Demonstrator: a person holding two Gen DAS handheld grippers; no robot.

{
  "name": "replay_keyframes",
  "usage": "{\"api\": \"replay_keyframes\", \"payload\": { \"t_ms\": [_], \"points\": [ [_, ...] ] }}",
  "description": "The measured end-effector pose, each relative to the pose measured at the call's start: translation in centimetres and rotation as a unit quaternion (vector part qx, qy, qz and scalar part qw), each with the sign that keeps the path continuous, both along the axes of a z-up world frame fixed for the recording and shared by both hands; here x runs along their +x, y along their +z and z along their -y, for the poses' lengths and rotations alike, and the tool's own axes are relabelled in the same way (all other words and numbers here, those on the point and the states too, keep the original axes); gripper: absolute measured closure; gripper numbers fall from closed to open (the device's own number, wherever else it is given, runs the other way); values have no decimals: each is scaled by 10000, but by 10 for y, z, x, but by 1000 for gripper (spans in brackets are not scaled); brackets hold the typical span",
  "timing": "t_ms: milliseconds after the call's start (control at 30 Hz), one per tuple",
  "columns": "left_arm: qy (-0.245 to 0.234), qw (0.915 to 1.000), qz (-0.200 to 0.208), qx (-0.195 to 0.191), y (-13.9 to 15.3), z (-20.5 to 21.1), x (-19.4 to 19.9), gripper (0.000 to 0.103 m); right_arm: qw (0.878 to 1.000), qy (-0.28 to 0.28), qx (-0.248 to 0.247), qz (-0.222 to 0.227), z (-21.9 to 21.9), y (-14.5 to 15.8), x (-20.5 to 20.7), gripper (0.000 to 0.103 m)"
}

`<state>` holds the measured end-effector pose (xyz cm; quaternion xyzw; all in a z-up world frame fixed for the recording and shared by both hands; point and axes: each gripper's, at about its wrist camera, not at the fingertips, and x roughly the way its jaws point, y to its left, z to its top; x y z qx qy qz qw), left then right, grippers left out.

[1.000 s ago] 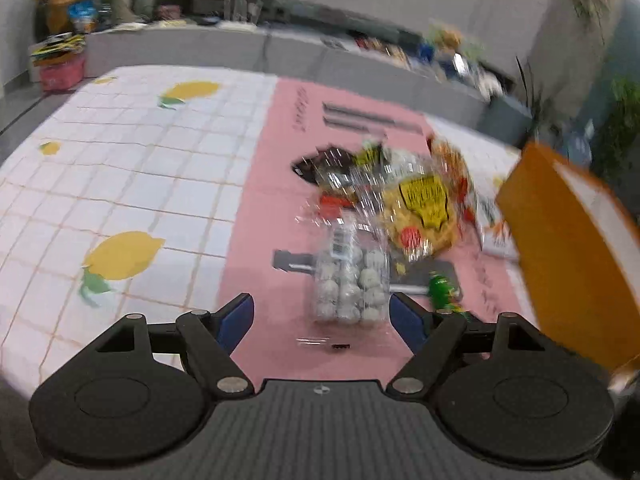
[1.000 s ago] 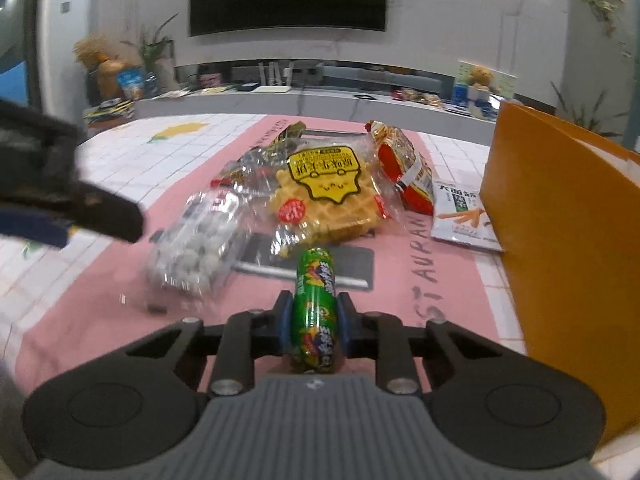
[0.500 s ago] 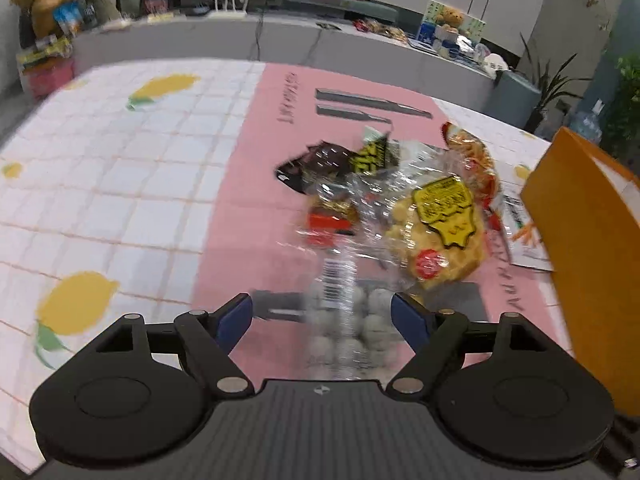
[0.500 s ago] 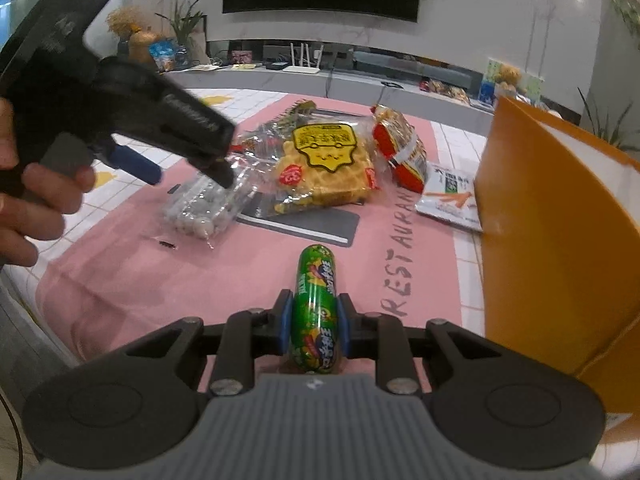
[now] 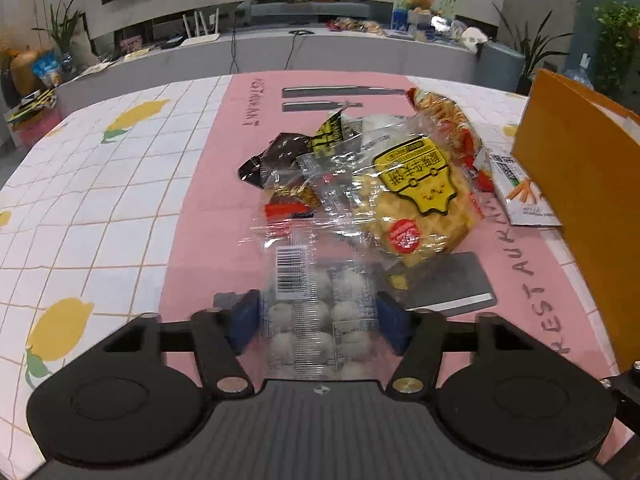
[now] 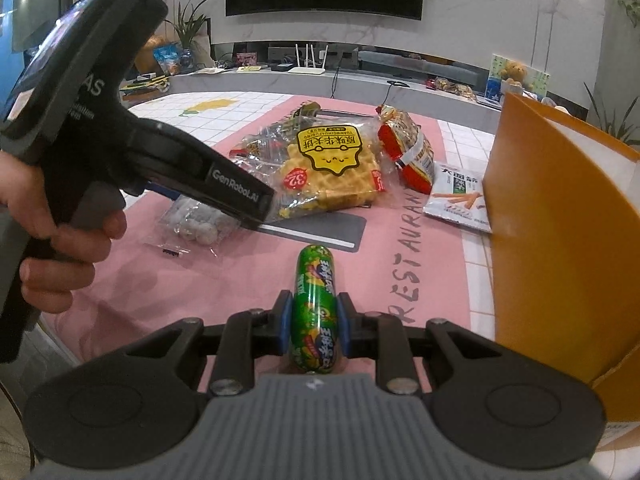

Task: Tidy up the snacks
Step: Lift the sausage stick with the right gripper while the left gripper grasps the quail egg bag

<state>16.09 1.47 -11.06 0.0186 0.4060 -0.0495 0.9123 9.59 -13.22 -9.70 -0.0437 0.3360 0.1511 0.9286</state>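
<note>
My blue-padded tongs pinch a green sausage; pink mat, lemon-print white grid cloth, orange box.

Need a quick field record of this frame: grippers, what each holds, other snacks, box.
left gripper: pads either side of the clear ball pack, which lies on the pink mat; contact not certain
right gripper: shut on green sausage, held lengthwise above the mat
waffle bag: on mat, beyond the ball pack
red bag: right of the waffle bag
stick snack packet: flat, beside the orange box
orange box: upright, at right
</note>
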Motion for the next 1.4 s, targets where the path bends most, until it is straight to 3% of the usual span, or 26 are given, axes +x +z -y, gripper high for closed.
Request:
{"api": "replay_keyframes", "payload": {
  "t_ms": [233,367,633,800,1000,1200,1400],
  "points": [
    [99,9999,-64,-73,2,-5,-5,36,10000,-54,33,40,-1,0,-3,83],
    [221,9982,-119,-552,12,-16,-13,36,9997,-40,53,221,-4,8,-9,83],
    [396,9957,248,-802,44,-23,-39,36,9971,-84,533,537,5,44,-22,83],
    [318,9940,599,-854,73,-14,-56,36,9910,-67,895,994,17,81,-40,83],
    [105,9898,811,-1164,103,0,-74,36,9843,-319,1156,1295,54,123,-52,83],
    [-315,9845,894,-1476,126,27,-81,36,9785,-781,1085,1568,113,148,-59,83],
    [-756,9777,847,-1765,138,60,-72,36,9828,-1016,818,1310,162,149,-51,83]
  ]
}}
